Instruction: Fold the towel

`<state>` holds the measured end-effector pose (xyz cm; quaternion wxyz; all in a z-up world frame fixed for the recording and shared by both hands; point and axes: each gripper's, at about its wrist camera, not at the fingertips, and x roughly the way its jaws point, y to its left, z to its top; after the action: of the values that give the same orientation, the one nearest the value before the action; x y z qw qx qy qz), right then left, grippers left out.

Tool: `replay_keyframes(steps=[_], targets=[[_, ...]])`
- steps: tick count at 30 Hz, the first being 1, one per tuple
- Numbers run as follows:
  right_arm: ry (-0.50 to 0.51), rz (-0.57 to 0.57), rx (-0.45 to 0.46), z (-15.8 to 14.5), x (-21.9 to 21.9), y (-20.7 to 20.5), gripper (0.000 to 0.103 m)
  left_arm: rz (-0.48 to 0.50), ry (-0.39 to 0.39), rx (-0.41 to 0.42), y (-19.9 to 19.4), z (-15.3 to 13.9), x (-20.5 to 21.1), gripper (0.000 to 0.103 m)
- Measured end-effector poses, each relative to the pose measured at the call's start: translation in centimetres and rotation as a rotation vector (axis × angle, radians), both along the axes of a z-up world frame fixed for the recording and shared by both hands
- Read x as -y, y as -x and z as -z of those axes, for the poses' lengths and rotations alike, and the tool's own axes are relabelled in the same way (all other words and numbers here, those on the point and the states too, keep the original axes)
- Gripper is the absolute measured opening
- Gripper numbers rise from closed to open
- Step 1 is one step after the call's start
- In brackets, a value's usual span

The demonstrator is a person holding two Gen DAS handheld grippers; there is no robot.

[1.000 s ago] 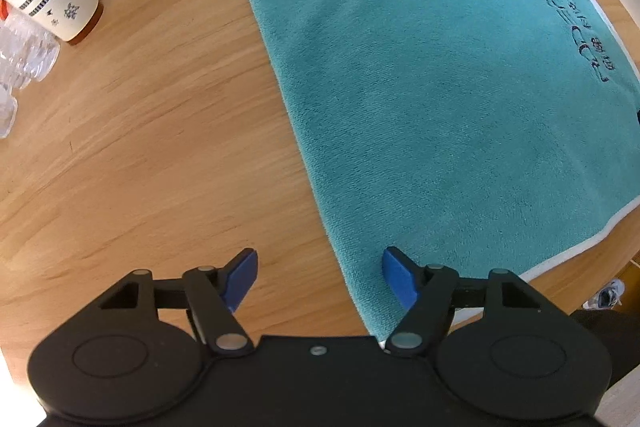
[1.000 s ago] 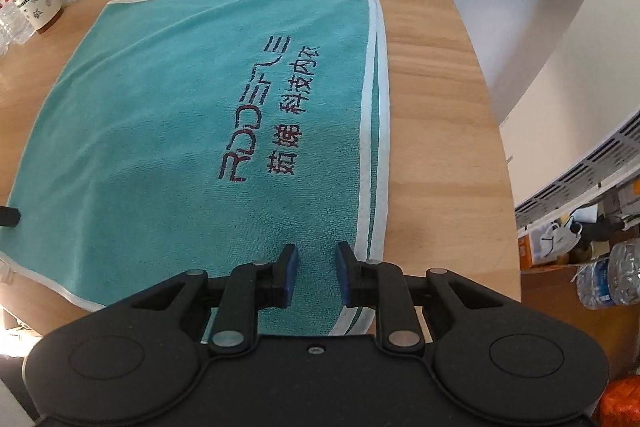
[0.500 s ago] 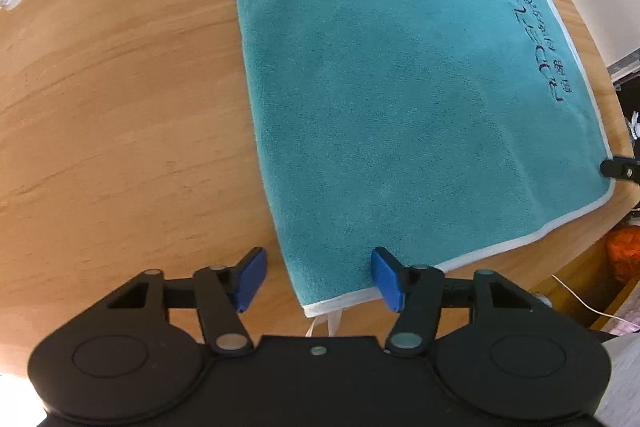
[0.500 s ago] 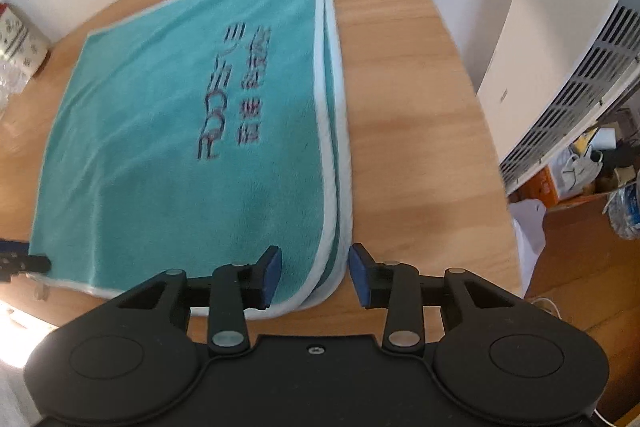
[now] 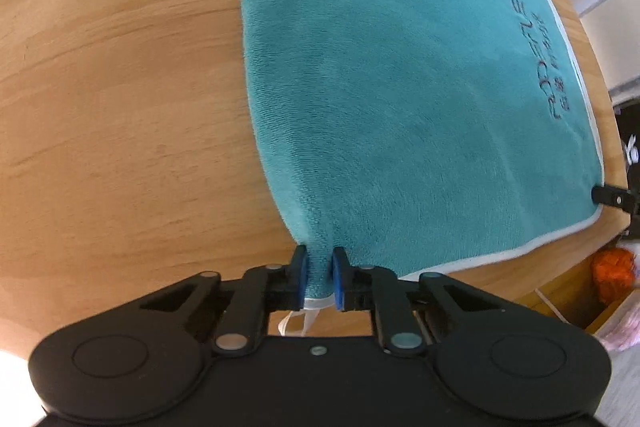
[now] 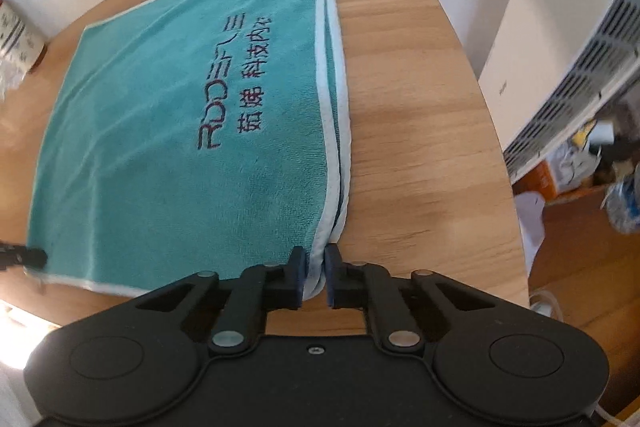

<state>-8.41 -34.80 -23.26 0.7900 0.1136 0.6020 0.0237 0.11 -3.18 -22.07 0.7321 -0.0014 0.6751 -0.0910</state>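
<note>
Both sets of jaws have just snapped shut! The left gripper (image 5: 318,277) now pinches the near-left corner of the teal, white-trimmed towel (image 5: 400,87) lying on the round wooden table (image 5: 120,87); the right gripper (image 6: 314,277) clamps the near-right corner. Next fold looks ready.

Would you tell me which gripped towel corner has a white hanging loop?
The corner held by the left gripper: a white loop dangles below it. The right gripper corner shows only white trim.
</note>
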Motion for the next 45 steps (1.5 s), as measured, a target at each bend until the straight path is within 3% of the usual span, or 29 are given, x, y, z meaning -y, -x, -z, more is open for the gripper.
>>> replay_keyframes(steps=[10,15,22,29,36,40,45], targets=[[-0.038,-0.085,-0.043,-0.3,-0.6,1.1,0.008,0.026,-0.093,-0.020,1.8,-0.5,-0.7,0.009],[-0.039,-0.085,-0.028,-1.2,-1.0,1.8,0.007,0.024,-0.088,-0.004,2.0,-1.7,-0.2,0.009],[-0.048,-0.098,0.105,-5.8,-1.3,0.5,0.006,0.018,-0.051,0.086,0.8,-5.3,0.2,0.009],[-0.038,-0.073,0.186,-7.7,-0.5,-4.0,0.006,-0.048,-0.012,0.154,-4.3,-6.0,-0.2,0.009],[0.001,-0.145,0.086,-6.8,-0.3,-3.1,0.006,-0.002,-0.046,0.145,-4.7,-6.8,0.3,0.009],[-0.007,-0.112,-0.031,-4.1,0.1,-0.5,0.006,0.048,-0.082,0.077,-2.5,-5.2,0.6,0.009],[0.035,-0.108,-0.044,-1.8,-1.2,1.5,0.007,0.094,-0.149,0.031,-0.7,-2.6,0.7,0.009]])
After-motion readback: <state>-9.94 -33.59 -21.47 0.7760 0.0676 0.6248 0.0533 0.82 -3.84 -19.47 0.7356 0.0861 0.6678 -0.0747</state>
